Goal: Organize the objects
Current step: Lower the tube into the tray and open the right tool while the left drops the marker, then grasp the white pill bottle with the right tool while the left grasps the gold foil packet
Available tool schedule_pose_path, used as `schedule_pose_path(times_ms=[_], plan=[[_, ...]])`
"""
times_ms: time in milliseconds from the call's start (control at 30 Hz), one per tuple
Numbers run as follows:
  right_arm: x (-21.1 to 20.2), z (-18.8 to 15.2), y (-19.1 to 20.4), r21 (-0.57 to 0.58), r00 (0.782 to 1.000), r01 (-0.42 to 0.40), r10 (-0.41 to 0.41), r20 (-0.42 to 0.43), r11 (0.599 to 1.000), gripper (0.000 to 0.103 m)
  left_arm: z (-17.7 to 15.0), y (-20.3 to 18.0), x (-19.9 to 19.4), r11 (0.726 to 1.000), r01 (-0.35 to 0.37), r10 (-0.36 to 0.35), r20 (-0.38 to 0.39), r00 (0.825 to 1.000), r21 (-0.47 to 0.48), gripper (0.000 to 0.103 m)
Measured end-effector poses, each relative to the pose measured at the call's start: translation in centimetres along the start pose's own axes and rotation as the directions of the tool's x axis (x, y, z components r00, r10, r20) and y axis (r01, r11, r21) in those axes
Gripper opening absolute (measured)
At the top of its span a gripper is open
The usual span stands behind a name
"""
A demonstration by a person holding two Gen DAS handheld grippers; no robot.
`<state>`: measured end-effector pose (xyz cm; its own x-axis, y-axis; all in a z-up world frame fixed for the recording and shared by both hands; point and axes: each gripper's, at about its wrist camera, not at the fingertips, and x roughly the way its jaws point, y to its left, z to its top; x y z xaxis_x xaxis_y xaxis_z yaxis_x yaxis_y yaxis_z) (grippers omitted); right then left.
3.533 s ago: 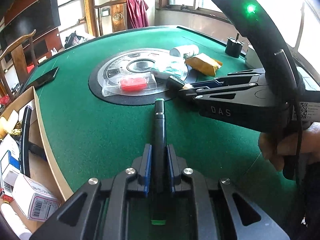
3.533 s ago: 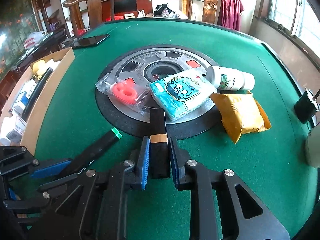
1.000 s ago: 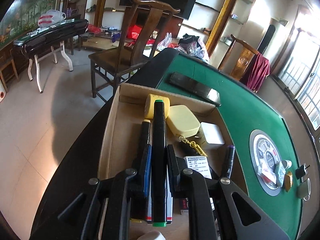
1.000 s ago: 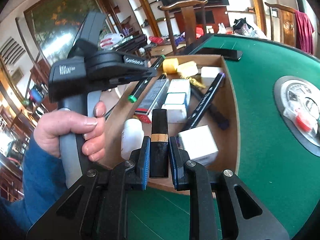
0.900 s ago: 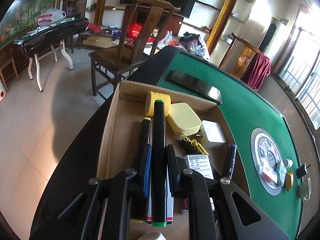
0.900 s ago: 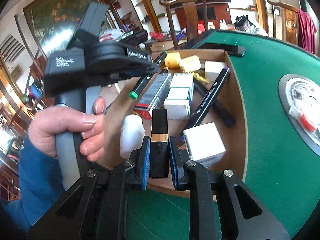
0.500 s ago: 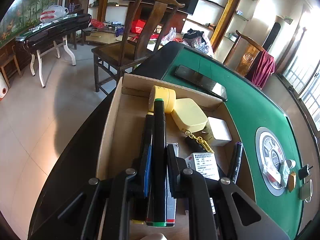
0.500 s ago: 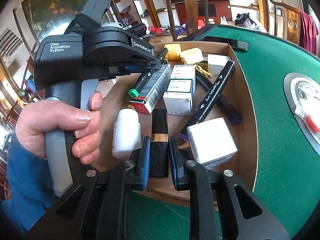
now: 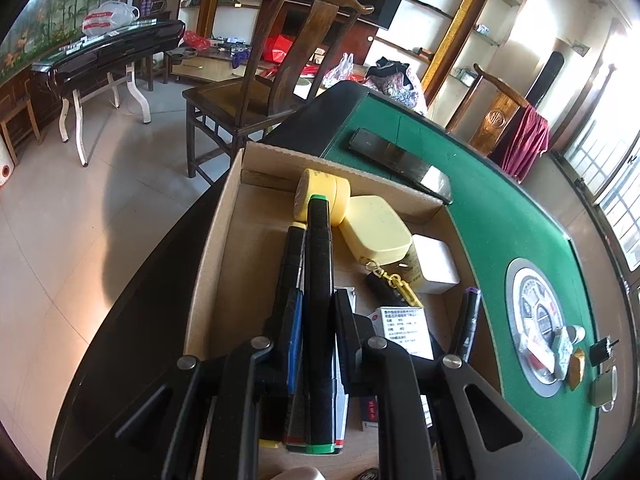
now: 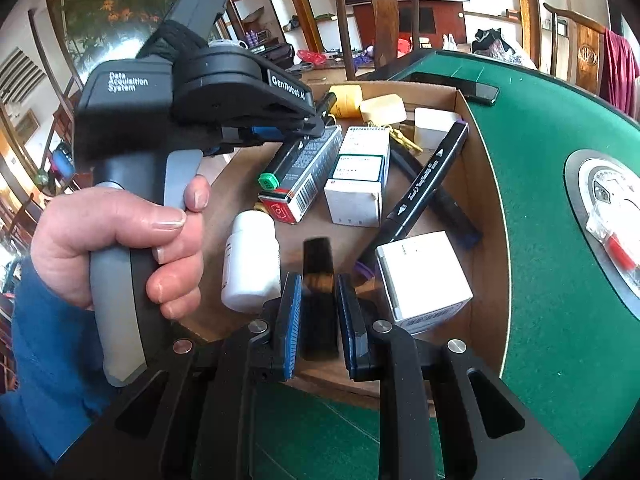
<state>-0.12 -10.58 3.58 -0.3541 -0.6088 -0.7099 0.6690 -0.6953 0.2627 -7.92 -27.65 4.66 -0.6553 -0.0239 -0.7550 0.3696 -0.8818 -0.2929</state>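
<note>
A cardboard box (image 9: 208, 248) at the table's left edge holds markers, small cartons and yellow cases. My left gripper (image 9: 316, 308) has spread a little around a black marker with green ends (image 9: 319, 248), which lies low in the box beside another black marker (image 9: 294, 248). My right gripper (image 10: 318, 304) has parted above the box's near end (image 10: 484, 280); a black tube with a gold band (image 10: 318, 276) sits blurred between its pads with gaps on both sides. The left gripper also shows in the right wrist view (image 10: 316, 126).
In the box lie a white bottle (image 10: 250, 264), white cartons (image 10: 420, 276), a long black marker (image 10: 430, 188) and a barcode pack (image 10: 304, 172). A phone (image 9: 400, 164) lies on the green felt. More items sit on the table's round centre (image 9: 540, 332). A wooden chair (image 9: 276, 80) stands beyond.
Both grippers have lowered toward the box and their jaws have parted. The green-ended marker now rests in the box; the gold-banded tube is slipping from the right gripper.
</note>
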Motion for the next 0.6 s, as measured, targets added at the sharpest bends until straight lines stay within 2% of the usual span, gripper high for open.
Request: schedule_pose_path(times_ms=[133, 233, 300, 367, 467, 600], plan=[[-1.3, 0.2, -0.4, 0.014, 0.999, -0.022, 0.021, 0.034, 1.0, 0.018, 0.0, -0.5, -1.2, 1.0, 0.029, -0.029, 0.062, 0.998, 0.0, 0.015], [-3.9, 0.6, -1.4, 0.029, 0.993, -0.039, 0.035, 0.111, 0.999, 0.018, -0.2, -1.5, -2.2, 0.999, 0.037, -0.041, 0.118, 0.992, 0.034, 0.015], [-6.0, 0.9, -3.1, 0.054, 0.986, -0.034, 0.024, 0.165, 0.998, 0.018, -0.4, -2.2, -2.5, 0.996, 0.062, -0.07, 0.128, 0.989, 0.06, 0.015], [-8.0, 0.8, -5.7, 0.102, 0.978, -0.001, -0.02, 0.209, 0.995, 0.022, -0.6, -2.9, -2.7, 0.993, 0.087, -0.098, 0.135, 0.986, 0.084, 0.015], [-10.0, 0.3, -10.5, 0.197, 0.968, 0.054, -0.1, 0.231, 0.979, 0.027, -1.3, -4.6, -3.2, 0.982, 0.116, -0.137, 0.142, 0.98, 0.149, 0.015], [-12.2, -0.6, -16.2, 0.322, 0.953, 0.097, -0.181, 0.244, 0.942, 0.027, -2.7, -7.5, -3.9, 0.946, 0.194, -0.231, 0.122, 0.965, 0.259, 0.015]])
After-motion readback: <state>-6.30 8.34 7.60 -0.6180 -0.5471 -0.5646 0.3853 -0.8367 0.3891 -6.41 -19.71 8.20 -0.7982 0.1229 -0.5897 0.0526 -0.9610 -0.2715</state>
